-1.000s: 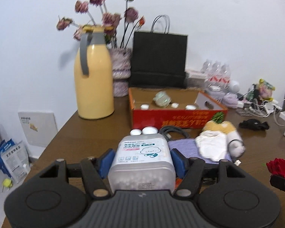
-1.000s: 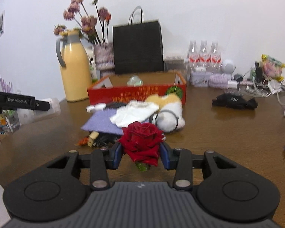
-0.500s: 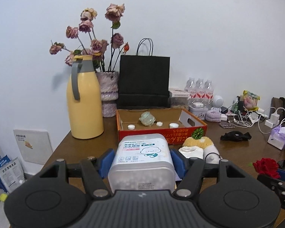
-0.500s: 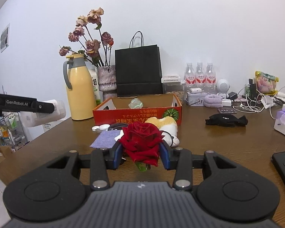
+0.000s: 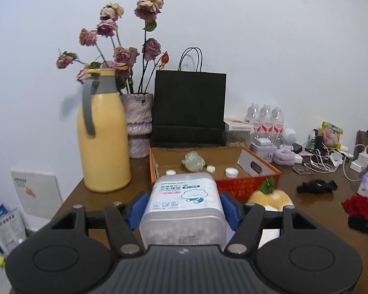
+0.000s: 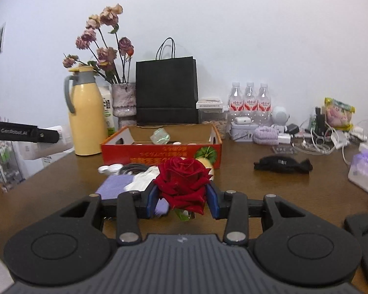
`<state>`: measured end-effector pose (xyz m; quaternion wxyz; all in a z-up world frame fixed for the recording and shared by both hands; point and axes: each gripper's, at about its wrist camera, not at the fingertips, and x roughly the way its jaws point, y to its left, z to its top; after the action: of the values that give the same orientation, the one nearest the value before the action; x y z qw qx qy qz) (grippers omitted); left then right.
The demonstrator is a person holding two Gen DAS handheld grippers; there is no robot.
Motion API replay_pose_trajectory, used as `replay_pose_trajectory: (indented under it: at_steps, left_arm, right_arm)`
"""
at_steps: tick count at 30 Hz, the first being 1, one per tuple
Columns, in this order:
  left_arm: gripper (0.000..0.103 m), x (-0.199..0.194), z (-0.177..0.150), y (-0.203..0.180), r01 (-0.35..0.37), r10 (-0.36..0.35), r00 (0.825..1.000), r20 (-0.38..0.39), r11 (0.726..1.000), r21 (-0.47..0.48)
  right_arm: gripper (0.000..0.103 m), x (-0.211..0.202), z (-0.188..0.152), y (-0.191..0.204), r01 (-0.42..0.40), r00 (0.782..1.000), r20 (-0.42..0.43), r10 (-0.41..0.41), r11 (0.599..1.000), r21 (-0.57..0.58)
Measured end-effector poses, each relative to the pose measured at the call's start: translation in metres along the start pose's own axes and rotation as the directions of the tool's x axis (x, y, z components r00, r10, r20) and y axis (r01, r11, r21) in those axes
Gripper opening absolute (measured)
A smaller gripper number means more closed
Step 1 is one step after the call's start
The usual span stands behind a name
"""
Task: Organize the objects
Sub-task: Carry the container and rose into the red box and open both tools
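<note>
Left gripper (image 5: 184,207) clamps cotton swab box (image 5: 184,210) by its sides, right gripper (image 6: 182,197) pinches red rose (image 6: 182,181) at the bloom; both off the table, probably headed for orange box (image 5: 247,183)

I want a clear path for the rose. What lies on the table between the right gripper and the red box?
In the right wrist view, a purple cloth, a white cloth, a dark cable coil and two white caps lie between right gripper and red box.
</note>
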<state>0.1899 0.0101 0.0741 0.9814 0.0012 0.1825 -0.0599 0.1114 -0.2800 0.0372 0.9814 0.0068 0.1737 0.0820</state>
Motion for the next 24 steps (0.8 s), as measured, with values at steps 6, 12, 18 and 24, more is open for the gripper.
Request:
replay_pose_trajectory:
  at_steps: [6, 12, 18, 24]
  left_arm:
    - [0.064, 0.107, 0.051, 0.003, 0.067, -0.066, 0.995, -0.068, 0.998, 0.015]
    - [0.064, 0.261, 0.099, 0.01, -0.051, 0.034, 0.975, -0.221, 0.996, -0.071]
    - [0.064, 0.379, 0.106, 0.024, -0.146, 0.126, 0.929, -0.348, 0.989, -0.033]
    - [0.077, 0.414, 0.097, 0.031, -0.113, 0.087, 0.91, -0.405, 0.993, -0.041]
  right_arm:
    - [0.041, 0.092, 0.085, -0.028, -0.168, 0.986, -0.013, 0.168, 0.986, 0.002]
    - [0.041, 0.271, 0.159, -0.04, -0.144, 0.968, -0.207, 0.145, 0.989, 0.018]
    - [0.041, 0.432, 0.142, -0.04, -0.013, 0.886, -0.463, -0.029, 0.996, -0.089]
    - [0.07, 0.483, 0.125, -0.055, 0.046, 0.866, -0.495, -0.061, 0.998, -0.043]
